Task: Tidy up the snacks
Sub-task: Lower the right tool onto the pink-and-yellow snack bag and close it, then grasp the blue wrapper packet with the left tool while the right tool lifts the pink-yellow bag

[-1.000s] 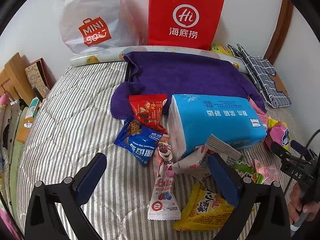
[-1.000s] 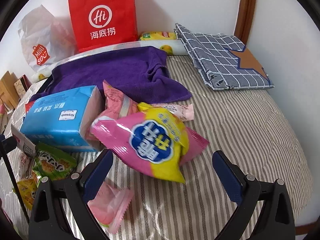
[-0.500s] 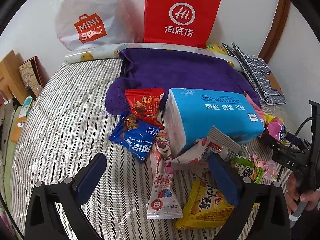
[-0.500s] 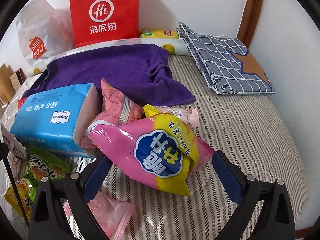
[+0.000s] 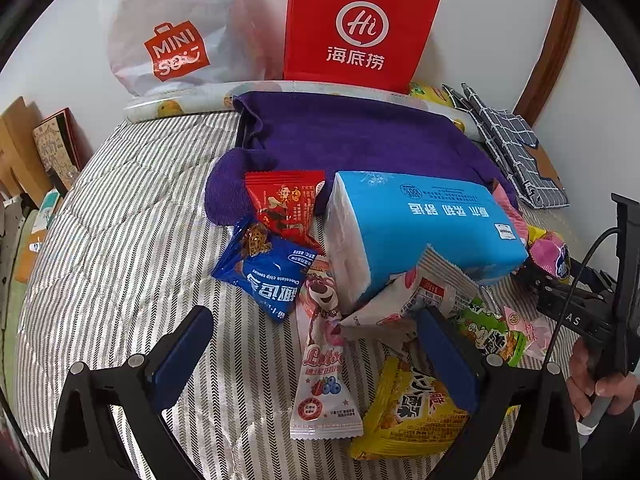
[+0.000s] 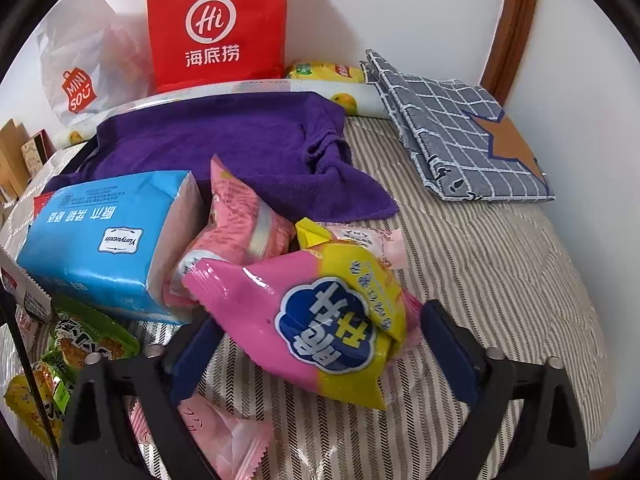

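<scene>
Striped quilted bed (image 5: 120, 248) fills both views, set against a white wall (image 6: 400, 12) with a wooden door frame (image 6: 512, 28) at the right. Along the wall stand a red paper bag (image 5: 360, 24) and a white plastic bag (image 5: 176, 36). Purple towel (image 5: 352, 136) spread at the head of the bed; folded grey checked cloth (image 6: 452, 128) beside it on the right. Blue tissue pack (image 5: 420, 232) lies in front of the towel, snack packets scattered around it: red packet (image 5: 284, 204), blue cookie packet (image 5: 264, 272), bear-print packet (image 5: 324, 360), yellow packet (image 5: 412, 404). Left claw (image 5: 316, 356) tilted down over these, jaws wide apart, pressing on nothing. Right claw (image 6: 316, 344) tilted down, jaws closing with the pink-and-yellow snack bag (image 6: 320, 320) between them, pads not yet pressing. A hand (image 5: 600, 384) grips the right claw's handle.
</scene>
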The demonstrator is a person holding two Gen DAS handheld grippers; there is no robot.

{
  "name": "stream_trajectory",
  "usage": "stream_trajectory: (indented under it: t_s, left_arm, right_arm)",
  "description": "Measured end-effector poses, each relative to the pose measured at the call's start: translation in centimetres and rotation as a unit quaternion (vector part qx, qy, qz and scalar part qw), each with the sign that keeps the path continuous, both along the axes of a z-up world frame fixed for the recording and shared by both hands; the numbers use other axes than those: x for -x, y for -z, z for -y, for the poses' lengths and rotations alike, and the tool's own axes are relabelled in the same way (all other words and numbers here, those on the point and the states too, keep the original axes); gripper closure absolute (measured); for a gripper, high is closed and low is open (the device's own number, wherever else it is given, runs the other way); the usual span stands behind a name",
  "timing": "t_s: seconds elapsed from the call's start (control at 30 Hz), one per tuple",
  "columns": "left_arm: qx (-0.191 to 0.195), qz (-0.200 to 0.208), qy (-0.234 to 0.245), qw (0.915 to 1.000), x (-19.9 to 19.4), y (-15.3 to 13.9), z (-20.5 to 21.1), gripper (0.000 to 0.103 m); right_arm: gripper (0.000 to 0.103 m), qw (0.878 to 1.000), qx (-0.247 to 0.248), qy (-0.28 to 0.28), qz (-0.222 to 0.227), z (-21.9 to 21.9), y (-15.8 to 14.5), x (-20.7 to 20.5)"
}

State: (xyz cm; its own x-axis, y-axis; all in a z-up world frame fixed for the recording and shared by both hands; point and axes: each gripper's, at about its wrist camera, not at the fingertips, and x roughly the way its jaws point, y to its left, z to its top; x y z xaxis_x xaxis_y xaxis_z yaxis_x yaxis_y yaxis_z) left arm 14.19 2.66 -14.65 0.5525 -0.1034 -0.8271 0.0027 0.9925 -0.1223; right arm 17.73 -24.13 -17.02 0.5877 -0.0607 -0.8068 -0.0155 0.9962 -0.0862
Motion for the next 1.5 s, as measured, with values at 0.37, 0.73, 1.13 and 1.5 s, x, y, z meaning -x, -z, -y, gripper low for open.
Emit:
stream_trajectory:
  t_s: [0.37, 0.73, 1.13, 1.5]
  left_arm:
    - [0.009, -0.002, 0.006, 0.9999, -0.3, 0.3, 0.0, 0.001]
    - [0.016, -0.006, 0.008, 0.9998, -0.4, 0.6, -0.1, 0.001]
    - [0.014, -0.005, 0.003, 0.9999, 0.1, 0.3, -0.4, 0.001]
    - [0.033, 0.001, 0.004, 0.9994, 1.2, 0.2, -1.7, 0.001]
  right_arm:
    - [0.018, 1.0, 0.013, -0.008, 0.01, -0.8, 0.1, 0.0]
    - [0.022, 1.0, 0.023, -0.005, 0.012, -1.0, 0.0, 0.2]
    - [0.042, 0.999, 0.039, -0.015, 0.026, -1.2, -0.4, 1.0]
    - [0.043, 0.999, 0.038, -0.007, 0.035, -1.4, -1.9, 3.0]
